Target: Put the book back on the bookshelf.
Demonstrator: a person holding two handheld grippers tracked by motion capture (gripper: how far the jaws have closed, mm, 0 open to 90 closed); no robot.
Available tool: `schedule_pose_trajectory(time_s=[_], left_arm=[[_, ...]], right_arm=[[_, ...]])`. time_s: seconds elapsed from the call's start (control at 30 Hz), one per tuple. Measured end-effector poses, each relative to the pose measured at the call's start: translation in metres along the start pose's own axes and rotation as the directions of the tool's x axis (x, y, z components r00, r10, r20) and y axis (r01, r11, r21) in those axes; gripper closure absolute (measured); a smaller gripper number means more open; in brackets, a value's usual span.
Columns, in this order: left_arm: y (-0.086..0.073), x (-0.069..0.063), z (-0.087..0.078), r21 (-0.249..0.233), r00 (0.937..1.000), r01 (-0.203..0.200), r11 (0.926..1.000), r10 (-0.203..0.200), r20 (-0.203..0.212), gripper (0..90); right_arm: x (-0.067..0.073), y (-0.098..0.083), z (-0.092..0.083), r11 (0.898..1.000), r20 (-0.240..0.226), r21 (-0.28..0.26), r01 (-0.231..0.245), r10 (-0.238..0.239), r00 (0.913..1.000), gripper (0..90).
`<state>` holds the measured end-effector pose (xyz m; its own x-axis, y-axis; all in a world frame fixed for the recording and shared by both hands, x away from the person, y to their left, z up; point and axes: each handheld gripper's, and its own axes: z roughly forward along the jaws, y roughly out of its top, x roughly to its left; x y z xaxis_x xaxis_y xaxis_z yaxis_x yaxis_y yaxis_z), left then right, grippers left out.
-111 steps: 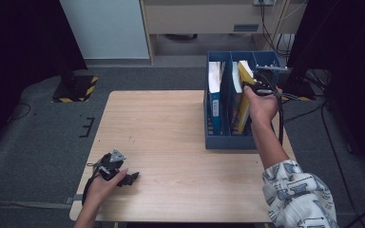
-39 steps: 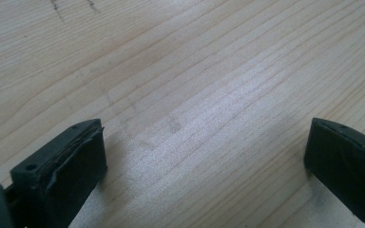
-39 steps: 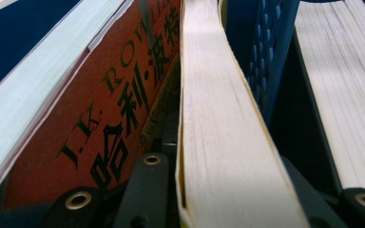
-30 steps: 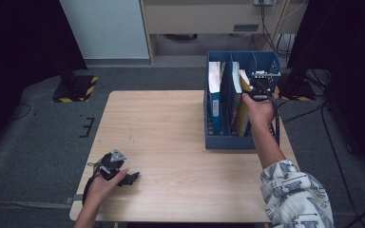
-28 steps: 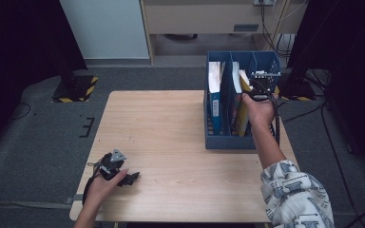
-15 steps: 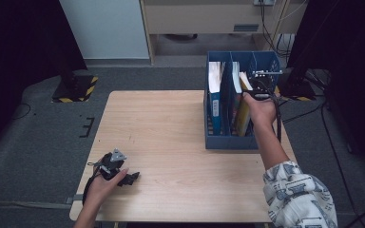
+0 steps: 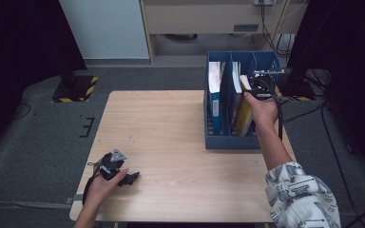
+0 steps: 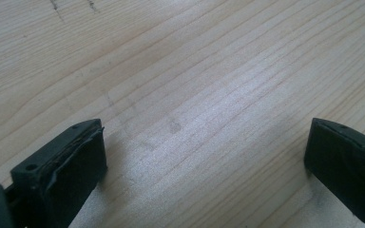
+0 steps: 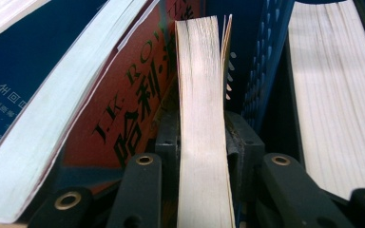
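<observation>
Clamped firmly between the pads of the right tool [image 9: 202, 142]: a yellow paperback [image 9: 202, 90], page edge up, no gap on either side. Compared with a few seconds back, no longer tilted high over the blue file box [image 7: 228, 141] but sunk lower and stood nearly upright in a slot at about 2 o'clock on the surface [image 7: 171, 128]. Within the last second, hardly any further drop. Seen from the high view, sits with the right tool [image 7: 255, 87] just above the box rim and the yellow paperback [image 7: 244, 111] mostly inside.

In the right gripper view, stands just beside a red J.K. Rowling volume [image 9: 133, 95] leaning at 10 o'clock, with a blue divider [image 9: 261, 76] close at 2 o'clock and another book's page block [image 9: 332, 85] beyond it. Cannot tell whether the lower edge already rests on the box floor.

Meaning for the work: filing looks almost done; probably only a last bit of lowering, then a release and a straight lift out.

At 7 o'clock, resting on the surface, the left tool [image 7: 128, 179], idle as before. In the left gripper view, gapes wide, left tool [image 8: 204, 156] over bare wood, nothing held.
</observation>
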<state>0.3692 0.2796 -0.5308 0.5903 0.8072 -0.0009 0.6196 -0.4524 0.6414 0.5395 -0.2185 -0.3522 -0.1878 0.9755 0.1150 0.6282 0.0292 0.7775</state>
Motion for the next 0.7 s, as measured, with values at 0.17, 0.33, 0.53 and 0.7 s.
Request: schedule_pose_trajectory(time_s=[0.17, 0.33, 0.53, 0.7], left_arm=[[0.0, 0.0, 0.0, 0.0, 1.0, 0.0, 1.0, 0.0, 0.0, 0.0], [0.0, 0.0, 0.0, 0.0, 1.0, 0.001, 1.0, -0.001, 0.0, 0.0], [0.0, 0.0, 0.0, -0.001, 1.0, 0.0, 1.0, 0.0, 0.0, 0.0], [0.001, 0.0, 0.0, 0.004, 1.0, -0.002, 1.0, 0.002, 0.001, 0.0]], right_arm=[[0.003, 0.001, -0.001, 1.0, 0.002, 0.009, 0.023, -0.023, 0.9997, 73.9], [0.002, 0.002, -0.001, 1.0, 0.022, 0.009, 0.023, -0.023, 0.9995, 74.7], [-0.001, 0.003, 0.0, 1.0, 0.041, -0.013, 0.001, -0.001, 0.9992, 74.9], [0.001, 0.01, 0.007, 1.0, 0.058, -0.03, -0.007, 0.009, 0.9983, 74.9]])
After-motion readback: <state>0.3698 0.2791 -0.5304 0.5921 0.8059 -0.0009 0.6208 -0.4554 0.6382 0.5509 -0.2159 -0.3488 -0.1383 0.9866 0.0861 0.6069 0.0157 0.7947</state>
